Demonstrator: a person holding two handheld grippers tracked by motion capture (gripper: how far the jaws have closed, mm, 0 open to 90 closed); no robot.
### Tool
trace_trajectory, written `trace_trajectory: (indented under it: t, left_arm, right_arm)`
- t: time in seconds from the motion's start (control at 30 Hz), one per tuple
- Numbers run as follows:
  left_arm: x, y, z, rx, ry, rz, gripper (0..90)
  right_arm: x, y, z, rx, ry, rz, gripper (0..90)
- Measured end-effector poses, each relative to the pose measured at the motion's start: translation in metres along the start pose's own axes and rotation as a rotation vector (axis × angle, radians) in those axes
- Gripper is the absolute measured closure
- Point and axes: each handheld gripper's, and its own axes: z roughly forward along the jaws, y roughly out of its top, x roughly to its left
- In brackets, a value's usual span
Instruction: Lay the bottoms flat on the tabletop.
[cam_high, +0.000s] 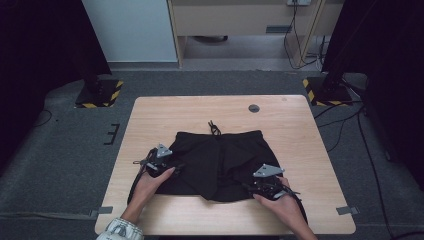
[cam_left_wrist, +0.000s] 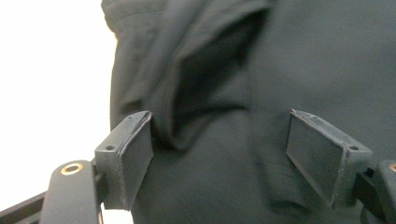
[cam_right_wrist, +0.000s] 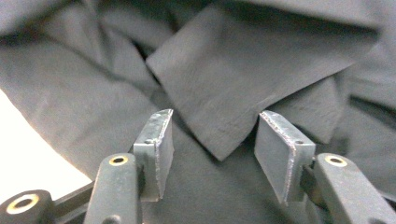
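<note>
Black shorts (cam_high: 220, 162) lie flat on the table (cam_high: 150, 115). Left gripper (cam_left_wrist: 219, 154) stands released over a fold; right gripper (cam_right_wrist: 212, 149), jaws apart, frames a folded corner, seemingly untouched, which the high view hides

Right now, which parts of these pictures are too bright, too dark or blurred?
High view: even light, but the black shorts lose their folds in darkness. Left gripper view: the table is blown out to white, and the cloth looks softly blurred. Right gripper view: sharper, creases and a pointed fold show; the table corner is again overexposed.
</note>
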Motion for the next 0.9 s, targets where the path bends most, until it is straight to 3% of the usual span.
trace_trajectory:
  t: [0.03,0.07,0.1,0.17,0.3,0.37,0.53,0.67,0.77,0.87,0.9]
  left_arm:
    - [-0.007,0.002,-0.015,-0.013,-0.013,0.011,22.7]
    - [-0.007,0.002,-0.015,-0.013,-0.013,0.011,23.9]
    - [-0.01,0.007,-0.026,-0.035,-0.003,0.016,23.9]
    - [-0.012,0.015,-0.035,-0.065,0.002,0.018,24.1]
    - [-0.007,0.038,-0.031,-0.103,0.019,0.013,21.7]
    - [-0.002,0.048,-0.02,-0.093,0.024,0.012,18.0]
    - [0.003,0.062,0.011,-0.071,-0.021,-0.042,14.9]
    - [-0.005,0.066,0.028,-0.039,-0.017,-0.008,16.7]
    - [-0.012,0.066,0.04,-0.019,-0.017,0.007,18.7]
    - [-0.017,0.065,0.049,-0.005,-0.013,-0.002,29.2]
    - [-0.019,0.064,0.052,-0.001,-0.013,0.005,36.0]
  right_arm:
    - [-0.004,0.003,-0.007,-0.017,0.006,0.02,44.9]
    - [-0.004,0.003,-0.007,-0.017,0.006,0.02,44.9]
    - [-0.006,0.006,-0.013,-0.026,0.001,0.015,44.8]
    - [-0.012,0.015,-0.027,-0.072,-0.003,0.021,47.7]
    - [-0.025,0.037,-0.03,-0.122,-0.024,0.025,49.5]
    - [-0.033,0.05,-0.02,-0.129,-0.005,0.057,45.2]
    - [-0.047,0.076,0.016,-0.119,-0.02,0.086,31.7]
    - [-0.059,0.084,0.047,-0.054,-0.04,0.112,26.4]
    - [-0.061,0.084,0.065,-0.017,-0.044,0.125,31.2]
    - [-0.06,0.082,0.075,0.012,-0.019,0.119,45.5]
    - [-0.059,0.081,0.076,0.02,-0.018,0.106,55.3]
